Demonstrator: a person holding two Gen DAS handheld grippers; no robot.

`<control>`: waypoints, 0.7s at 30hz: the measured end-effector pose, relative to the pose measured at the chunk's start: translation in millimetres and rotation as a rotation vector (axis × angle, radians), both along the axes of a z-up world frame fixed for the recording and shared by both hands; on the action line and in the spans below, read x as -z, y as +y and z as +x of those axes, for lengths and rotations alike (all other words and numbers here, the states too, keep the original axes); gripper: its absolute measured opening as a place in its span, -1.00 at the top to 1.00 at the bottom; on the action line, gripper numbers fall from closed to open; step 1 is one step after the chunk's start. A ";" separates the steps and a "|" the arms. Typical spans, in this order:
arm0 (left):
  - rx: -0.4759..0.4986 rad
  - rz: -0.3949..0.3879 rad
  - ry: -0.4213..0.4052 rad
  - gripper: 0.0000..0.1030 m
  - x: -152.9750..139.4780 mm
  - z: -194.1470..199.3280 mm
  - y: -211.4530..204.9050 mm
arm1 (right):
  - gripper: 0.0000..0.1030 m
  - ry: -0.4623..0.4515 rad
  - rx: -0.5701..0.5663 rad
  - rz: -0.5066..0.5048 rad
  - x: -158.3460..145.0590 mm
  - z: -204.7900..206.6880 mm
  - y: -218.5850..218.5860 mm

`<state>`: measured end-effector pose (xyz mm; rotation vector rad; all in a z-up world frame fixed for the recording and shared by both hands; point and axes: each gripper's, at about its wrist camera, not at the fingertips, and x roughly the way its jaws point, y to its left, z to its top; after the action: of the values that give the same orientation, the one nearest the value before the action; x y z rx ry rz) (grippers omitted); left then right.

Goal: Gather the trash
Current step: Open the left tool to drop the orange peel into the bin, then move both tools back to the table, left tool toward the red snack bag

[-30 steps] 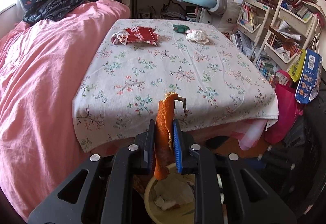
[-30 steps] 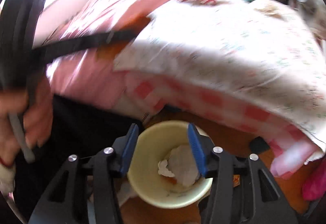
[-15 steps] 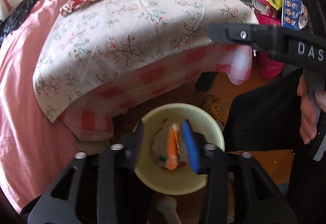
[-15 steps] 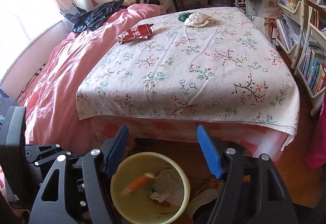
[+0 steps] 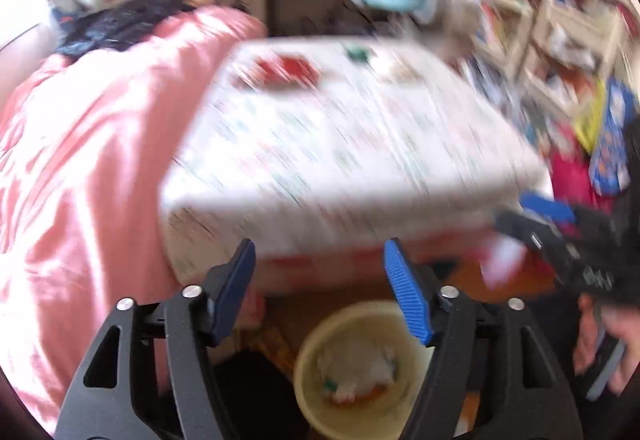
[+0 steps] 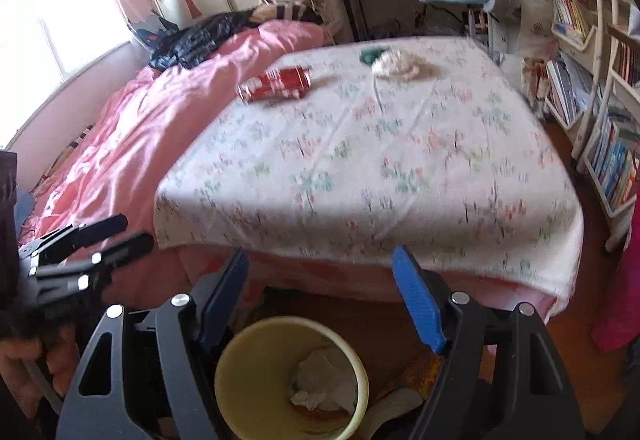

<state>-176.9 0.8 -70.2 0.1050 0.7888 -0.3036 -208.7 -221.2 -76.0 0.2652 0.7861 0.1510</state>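
Hanging over one yellow bin, both the left gripper and right gripper gaped, holding nothing; three pieces lay on the tablecloth: one red wrapper, one white wad, one green scrap.

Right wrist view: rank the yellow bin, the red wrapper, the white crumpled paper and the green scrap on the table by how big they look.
1. yellow bin, though it sits nearest the camera, which inflates it.
2. red wrapper and white crumpled paper, too alike to separate.
3. green scrap, partly hidden behind the paper.
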 end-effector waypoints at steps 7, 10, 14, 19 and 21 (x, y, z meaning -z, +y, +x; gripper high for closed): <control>-0.142 -0.049 -0.036 -0.40 -25.7 81.8 30.2 | -0.53 -0.064 -0.014 -0.053 -31.0 56.2 -16.1; -0.159 -0.093 -0.003 -0.44 -25.9 126.9 34.4 | -0.53 -0.067 0.012 -0.043 -32.8 88.9 -29.6; -0.229 -0.233 0.075 -0.44 -13.2 188.5 43.7 | -0.53 -0.059 0.063 -0.001 -26.3 131.0 -45.6; -0.302 -0.309 0.137 -0.44 13.1 253.9 39.8 | -0.53 -0.064 0.100 -0.024 -20.5 170.0 -59.1; -0.310 -0.299 0.148 -0.44 20.8 271.9 34.2 | -0.53 -0.052 0.122 -0.017 -14.7 182.5 -66.5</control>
<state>95.0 35.0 -91.0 -0.3225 0.8834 -0.1325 -26.2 -287.7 -61.3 0.2913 0.7173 0.0363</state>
